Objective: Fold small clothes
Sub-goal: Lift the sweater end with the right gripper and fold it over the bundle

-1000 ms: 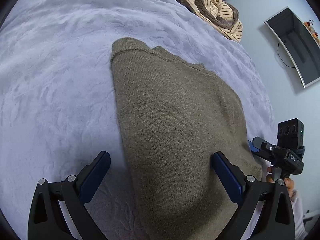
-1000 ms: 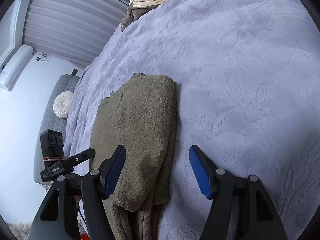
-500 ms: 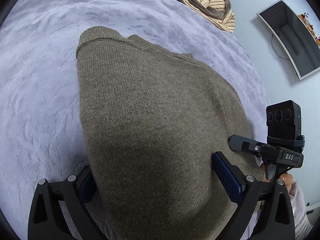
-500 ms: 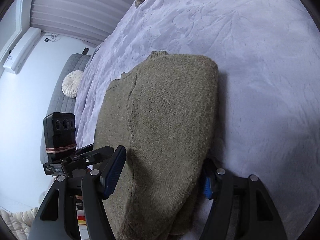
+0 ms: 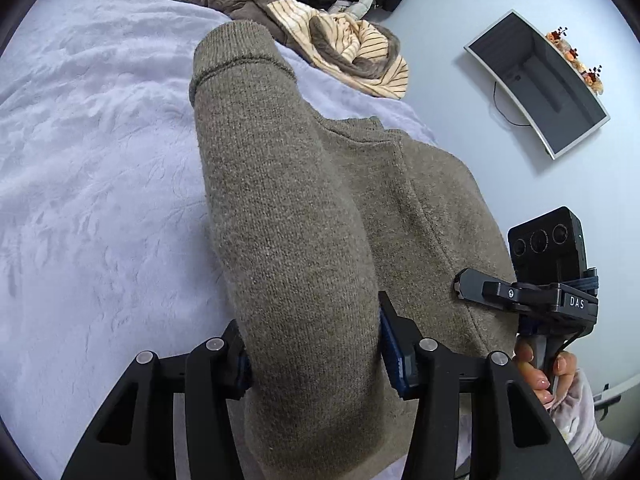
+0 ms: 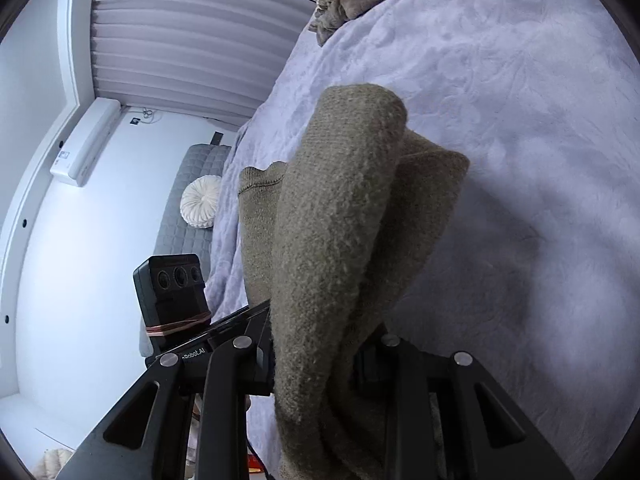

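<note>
An olive-brown knitted sweater lies on the lilac bedspread, its near end lifted into a thick fold. My left gripper is shut on that near edge, the cloth bunched between the blue pads. My right gripper is shut on the other near corner of the sweater, which rises in a hump in front of the camera. The right gripper also shows in the left wrist view at the right, resting at the sweater's edge. The fingertips are mostly hidden by cloth.
A heap of striped and dark clothes lies at the far end of the bed. A monitor hangs on the wall at right. A grey couch with a round white cushion stands beyond the bed's left side.
Both grippers went from open around the sweater's near edge to shut on it. The near edge has been lifted, and the cloth now bulges up toward the far end.
</note>
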Motion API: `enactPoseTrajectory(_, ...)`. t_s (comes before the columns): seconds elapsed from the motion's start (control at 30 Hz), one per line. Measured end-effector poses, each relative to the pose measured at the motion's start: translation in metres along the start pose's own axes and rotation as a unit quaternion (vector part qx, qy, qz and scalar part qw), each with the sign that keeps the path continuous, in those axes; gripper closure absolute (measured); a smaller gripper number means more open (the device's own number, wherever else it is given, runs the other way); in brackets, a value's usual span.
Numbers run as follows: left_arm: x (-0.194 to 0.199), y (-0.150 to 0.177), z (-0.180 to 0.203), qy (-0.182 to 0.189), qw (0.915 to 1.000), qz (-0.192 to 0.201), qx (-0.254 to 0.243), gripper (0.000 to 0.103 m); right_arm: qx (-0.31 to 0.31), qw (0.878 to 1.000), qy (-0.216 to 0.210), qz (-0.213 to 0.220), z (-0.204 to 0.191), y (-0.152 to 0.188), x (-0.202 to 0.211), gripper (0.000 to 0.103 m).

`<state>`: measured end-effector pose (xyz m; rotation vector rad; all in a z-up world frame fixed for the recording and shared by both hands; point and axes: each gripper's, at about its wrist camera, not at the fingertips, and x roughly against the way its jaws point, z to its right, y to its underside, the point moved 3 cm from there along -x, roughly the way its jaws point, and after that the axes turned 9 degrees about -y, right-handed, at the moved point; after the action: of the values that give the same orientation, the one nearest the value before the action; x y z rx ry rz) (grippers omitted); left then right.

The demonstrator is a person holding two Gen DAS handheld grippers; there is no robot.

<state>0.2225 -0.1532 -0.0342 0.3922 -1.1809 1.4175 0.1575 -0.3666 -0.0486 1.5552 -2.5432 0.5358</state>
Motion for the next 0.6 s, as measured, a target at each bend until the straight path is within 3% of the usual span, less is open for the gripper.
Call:
enactPoseTrajectory(0.17,0.060,0.026,-0.002,0.001,0.9999,0.013,-0.002,0.051,0.018,1.000,-0.013,-0.016,-0.053,0.030,0.005,0.074)
enactPoseTrajectory(0.33,0.110,0.068,-0.021,-0.025,0.9995,0.016,-0.005,0.051,0.018,0.999,-0.025,-0.041,-0.084,0.075,-0.016,0.074)
enactPoseTrajectory(0.6,0.144,0.142,-0.069,-0.067,0.9976,-0.001,0.015,0.051,0.000,0.996,-0.043,-0.083,-0.088,0.148,-0.074,0.074)
